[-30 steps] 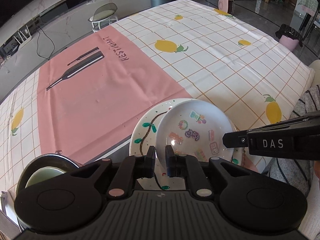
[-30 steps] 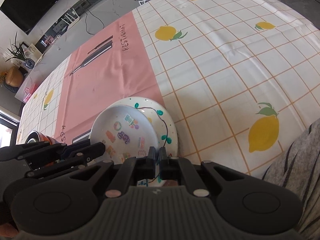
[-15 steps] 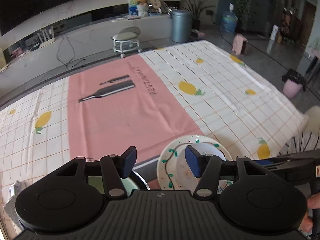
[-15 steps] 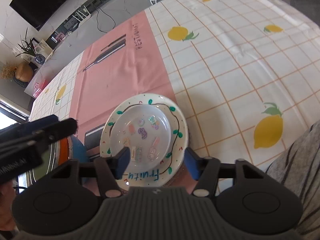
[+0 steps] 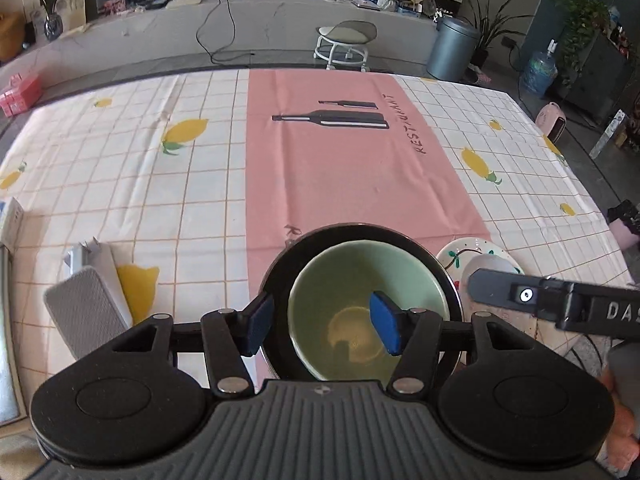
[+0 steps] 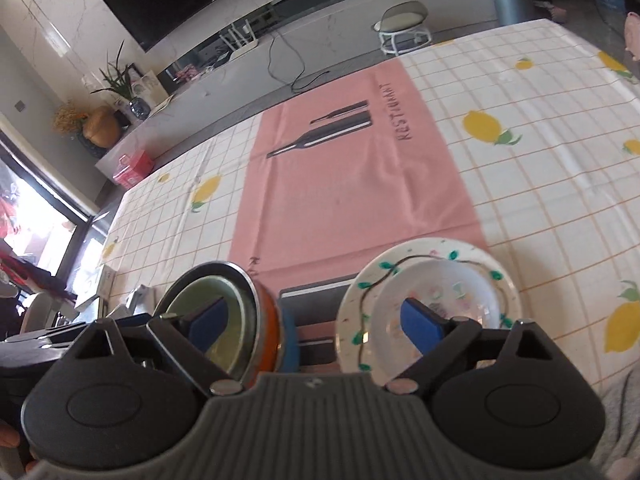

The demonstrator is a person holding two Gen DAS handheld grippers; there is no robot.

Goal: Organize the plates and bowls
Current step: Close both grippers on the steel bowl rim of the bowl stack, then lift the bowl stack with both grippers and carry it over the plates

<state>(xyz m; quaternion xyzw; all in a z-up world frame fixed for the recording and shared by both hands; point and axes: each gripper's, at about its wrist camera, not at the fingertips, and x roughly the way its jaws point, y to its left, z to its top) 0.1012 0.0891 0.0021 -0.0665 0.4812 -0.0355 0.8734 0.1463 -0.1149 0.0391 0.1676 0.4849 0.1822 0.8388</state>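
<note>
Pale green is the colour of the bowl (image 5: 362, 312) that is seen under the left gripper (image 5: 322, 324). This bowl is nested inside a larger bowl (image 5: 280, 280) with a dark rim, whose outer wall is orange in the right wrist view. Both are placed near the front edge of the table (image 5: 160, 200), on the lower end of the pink cloth (image 5: 340, 184). The left gripper is held over them with its jaws apart; its blue pads (image 5: 385, 329) are seen in front of the green bowl, and nothing is pressed between them. These jaws have just been opening and then closed again by a little.

Just beside the nested bowls, towards the right edge of the table, a white plate (image 6: 360, 292) with a painted green vine is found. A small white bowl (image 6: 448, 292) with coloured stickers inside is set on this plate. The right gripper (image 6: 316, 324) is held above the plate with its jaws spread wide, and nothing is gripped by it. Its jaws have just been opening. In the left wrist view one black finger of the right gripper is seen across the plate.

At the left front corner of the table a grey ribbed object (image 5: 86, 308) is lying, and what it is cannot be told
</note>
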